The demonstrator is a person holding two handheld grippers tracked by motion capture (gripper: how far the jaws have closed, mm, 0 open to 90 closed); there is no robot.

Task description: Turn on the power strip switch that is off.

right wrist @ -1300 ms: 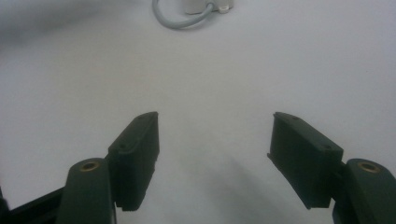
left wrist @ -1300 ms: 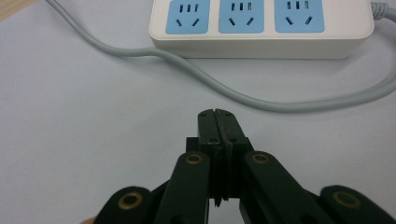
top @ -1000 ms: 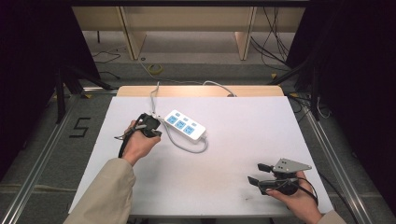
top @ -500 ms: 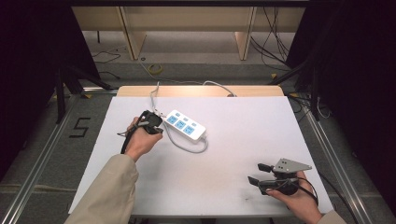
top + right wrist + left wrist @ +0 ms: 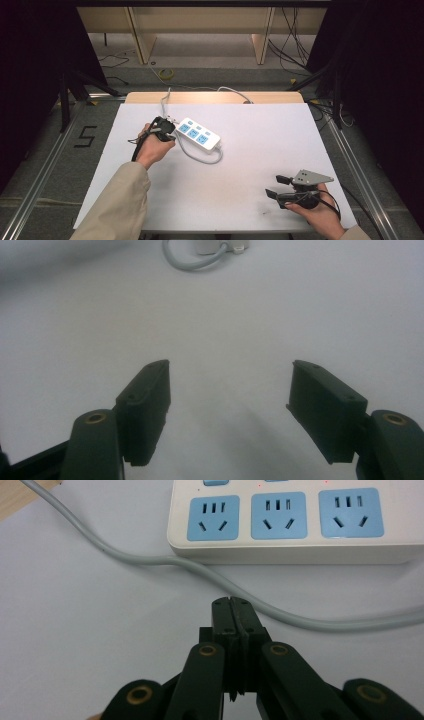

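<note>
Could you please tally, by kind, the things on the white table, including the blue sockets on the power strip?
White rectangular plastic power strip: 1
Blue sockets on it: 3
Grey round cable from it: 1
Black hand-held gripper, left and right: 2
Total: 7

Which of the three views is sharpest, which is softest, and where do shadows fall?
Left gripper view: sharpest, power strip sockets and grey cable crisp. Right gripper view: soft, jaws blurred, faint shadow on the table between them. High view: even light on the tabletop, surroundings dark.
</note>
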